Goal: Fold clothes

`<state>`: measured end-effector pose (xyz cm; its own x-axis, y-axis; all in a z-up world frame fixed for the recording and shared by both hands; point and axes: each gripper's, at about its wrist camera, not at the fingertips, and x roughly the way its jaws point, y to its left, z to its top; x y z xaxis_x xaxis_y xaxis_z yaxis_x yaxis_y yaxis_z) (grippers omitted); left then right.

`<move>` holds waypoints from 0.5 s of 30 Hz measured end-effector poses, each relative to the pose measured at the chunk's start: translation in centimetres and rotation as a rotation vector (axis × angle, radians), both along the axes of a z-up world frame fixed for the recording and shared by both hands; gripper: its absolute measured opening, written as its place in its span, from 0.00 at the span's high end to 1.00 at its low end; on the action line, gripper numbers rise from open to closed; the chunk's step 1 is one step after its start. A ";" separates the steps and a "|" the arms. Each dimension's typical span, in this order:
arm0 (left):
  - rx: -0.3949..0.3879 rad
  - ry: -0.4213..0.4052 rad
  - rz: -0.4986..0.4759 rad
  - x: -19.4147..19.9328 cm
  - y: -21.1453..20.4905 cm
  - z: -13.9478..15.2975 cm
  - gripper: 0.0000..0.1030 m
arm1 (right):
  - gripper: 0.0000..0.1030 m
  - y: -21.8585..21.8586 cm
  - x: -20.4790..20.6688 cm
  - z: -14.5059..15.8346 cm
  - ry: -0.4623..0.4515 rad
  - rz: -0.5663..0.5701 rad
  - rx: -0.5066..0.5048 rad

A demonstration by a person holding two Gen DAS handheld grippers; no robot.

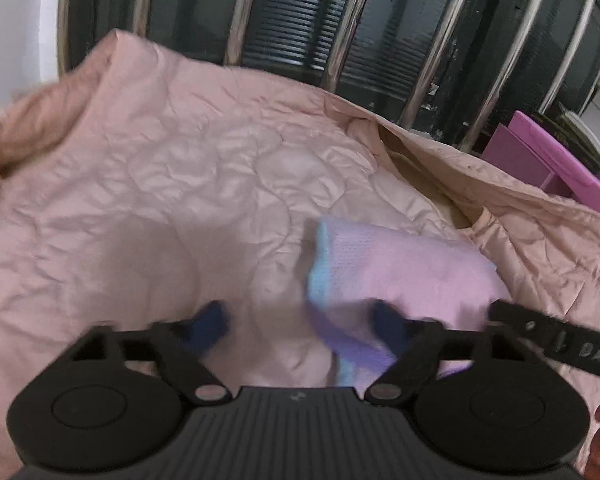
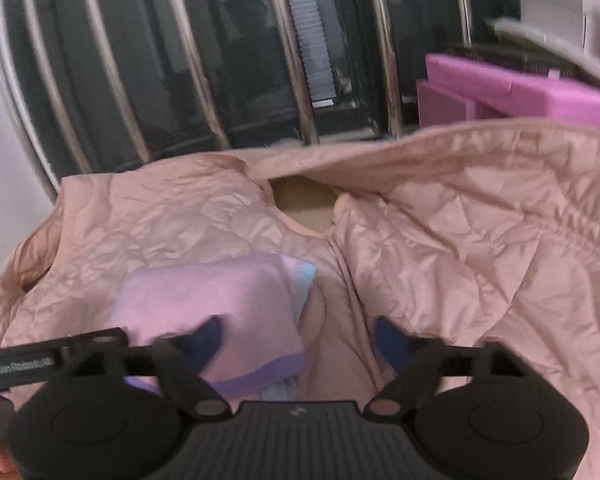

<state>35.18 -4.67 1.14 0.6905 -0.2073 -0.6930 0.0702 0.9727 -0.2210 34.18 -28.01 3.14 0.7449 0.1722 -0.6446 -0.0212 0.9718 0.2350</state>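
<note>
Soft, even daylight reaches me; my 2 fisheye views bow the shiny metal bars (image 2: 296, 80) and darken the corners, and motion blur smears the folded lilac cloth (image 1: 404, 276).

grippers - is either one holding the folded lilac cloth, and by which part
Neither. The left gripper and right gripper are both open; the folded lilac cloth lies on the pink quilted jacket, unclamped.

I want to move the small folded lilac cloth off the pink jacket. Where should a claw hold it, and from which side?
Probably grip the folded lilac cloth at its layered edge with the blue trim, coming from the jacket zipper side. There the layers stack and overhang slightly, so the open right claw could pinch all together.
</note>
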 end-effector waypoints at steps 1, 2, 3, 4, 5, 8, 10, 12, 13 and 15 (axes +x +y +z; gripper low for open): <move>-0.009 0.004 0.002 0.4 -0.2 -0.2 0.44 | 0.67 0.0 0.4 -0.1 0.007 0.011 0.011; -0.029 0.006 -0.015 0.5 -0.2 0.0 0.78 | 0.91 0.1 0.5 0.1 0.001 0.017 0.010; -0.049 0.008 -0.031 0.7 -0.3 0.1 0.96 | 0.94 0.2 0.5 0.3 -0.004 0.023 0.008; -0.068 0.010 -0.048 0.9 -0.4 0.3 0.97 | 0.95 0.3 0.6 0.4 -0.010 0.030 0.006; -0.073 -0.013 -0.057 0.2 -0.4 1.4 0.98 | 0.97 0.4 0.6 0.7 -0.022 0.032 -0.002; -0.085 -0.084 -0.083 -1.7 -0.3 4.9 0.98 | 0.98 0.6 -0.6 2.7 -0.093 0.035 -0.034; -0.093 -0.131 -0.100 -3.0 -0.3 7.2 0.98 | 0.98 0.6 -1.6 4.5 -0.136 0.053 -0.036; -0.101 -0.179 -0.118 -4.3 -0.3 9.5 0.98 | 0.98 0.7 -3.2 6.7 -0.191 0.058 -0.045; -0.105 -0.202 -0.126 -5.0 -0.3 10.7 0.98 | 0.98 0.7 -4.1 8.0 -0.221 0.062 -0.039; -0.114 -0.250 -0.144 -6.2 -0.3 13.0 0.98 | 0.98 0.9 -6.3 11.0 -0.288 0.072 -0.014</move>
